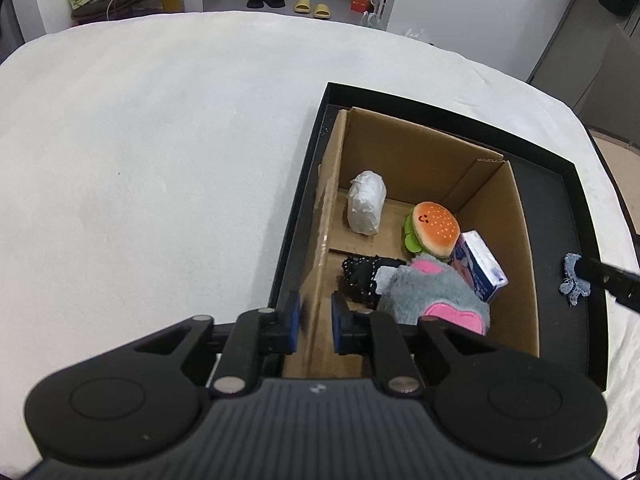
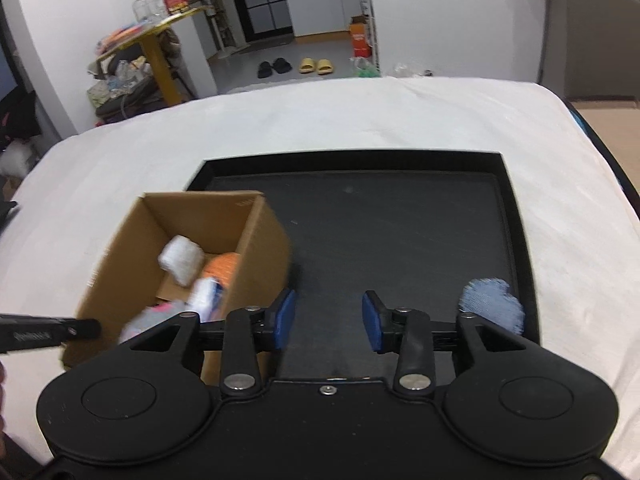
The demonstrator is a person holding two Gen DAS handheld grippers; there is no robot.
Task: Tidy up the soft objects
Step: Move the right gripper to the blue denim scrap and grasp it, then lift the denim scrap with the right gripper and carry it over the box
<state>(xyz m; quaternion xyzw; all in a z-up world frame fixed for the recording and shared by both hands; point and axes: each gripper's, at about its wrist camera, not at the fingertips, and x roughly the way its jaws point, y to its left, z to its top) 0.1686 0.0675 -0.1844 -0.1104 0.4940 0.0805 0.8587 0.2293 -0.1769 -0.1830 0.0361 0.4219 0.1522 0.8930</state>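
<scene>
In the left wrist view, the left tongs [image 1: 316, 322] sit astride the near left wall of the cardboard box [image 1: 520, 240], one blue pad outside it and one inside, with a small gap on each side, so I cannot tell if they pinch the wall yet. The box stands in the black tray [image 1: 560, 216] on the white desk [image 1: 140, 160]. Inside the box lie a white wrapped bundle [image 1: 367, 208], a burger toy [image 1: 434, 229], a tissue pack [image 1: 480, 268], a black cloth [image 1: 362, 278] and a gray and pink plush [image 1: 436, 292]. At 3 o'clock, outside the box on the tray floor, lies a small blue knit piece [image 1: 574, 278], touching the black tip of the other tool. In the right wrist view, the right tongs [image 2: 330, 322] are wide open and hold nothing, over the bare tray floor. The blue knit piece [image 2: 492, 306] lies at about 3 o'clock of them, just beside the right finger, and the box [image 2: 256, 248] is at 10 o'clock. The right tongs are much nearer to it, so I think they should swing right to pick it up. Only this view shows how close it is; only the left view shows clearly what is in the box.
</scene>
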